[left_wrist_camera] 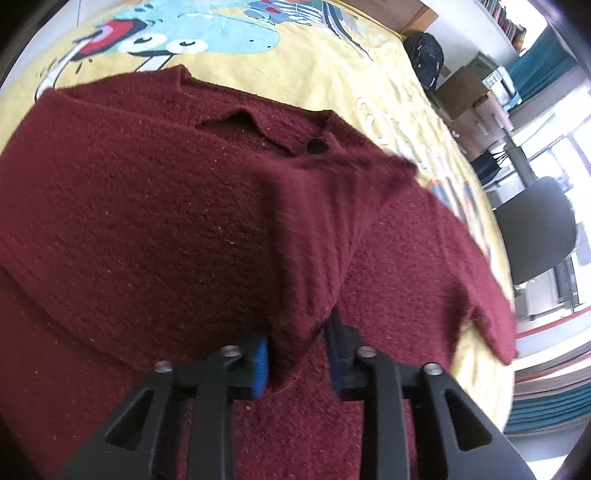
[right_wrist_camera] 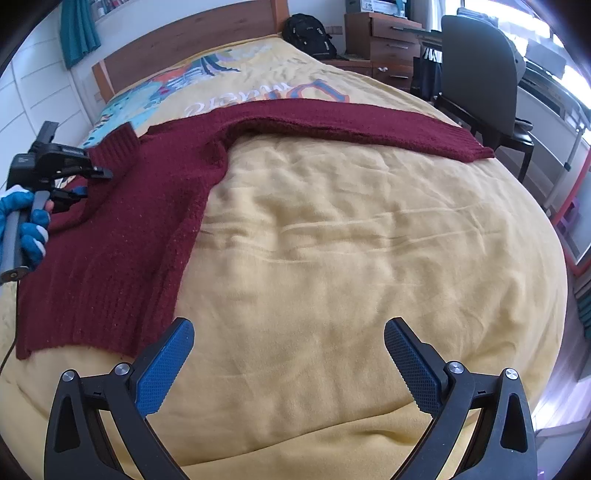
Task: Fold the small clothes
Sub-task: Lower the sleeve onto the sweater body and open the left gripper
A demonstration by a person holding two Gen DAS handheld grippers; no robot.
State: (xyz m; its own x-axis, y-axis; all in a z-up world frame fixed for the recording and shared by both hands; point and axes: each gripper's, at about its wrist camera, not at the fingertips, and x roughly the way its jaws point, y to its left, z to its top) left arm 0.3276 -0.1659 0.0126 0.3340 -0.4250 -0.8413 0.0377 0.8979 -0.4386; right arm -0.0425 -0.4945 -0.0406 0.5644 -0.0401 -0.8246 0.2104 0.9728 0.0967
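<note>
A dark red knitted sweater point(left_wrist_camera: 147, 221) lies on the yellow bed cover point(left_wrist_camera: 314, 62). In the left wrist view a fold of its sleeve hangs between the jaws of my left gripper point(left_wrist_camera: 297, 354); they stand a little apart and the pads do not clearly press it. In the right wrist view the sweater point(right_wrist_camera: 122, 240) lies at the left, one sleeve point(right_wrist_camera: 369, 122) stretched out to the right. The other sleeve's ribbed cuff point(right_wrist_camera: 118, 146) stands up at my left gripper point(right_wrist_camera: 90, 181), held by a blue-gloved hand point(right_wrist_camera: 33, 229). My right gripper point(right_wrist_camera: 289, 326) hovers wide open over bare cover point(right_wrist_camera: 332, 240), holding nothing.
A wooden headboard point(right_wrist_camera: 184, 48) closes the far end of the bed. Behind the bed's far right corner stand a black backpack point(right_wrist_camera: 308, 35) and wooden drawers point(right_wrist_camera: 391, 40). A dark office chair point(right_wrist_camera: 476, 74) stands by the bed's right edge.
</note>
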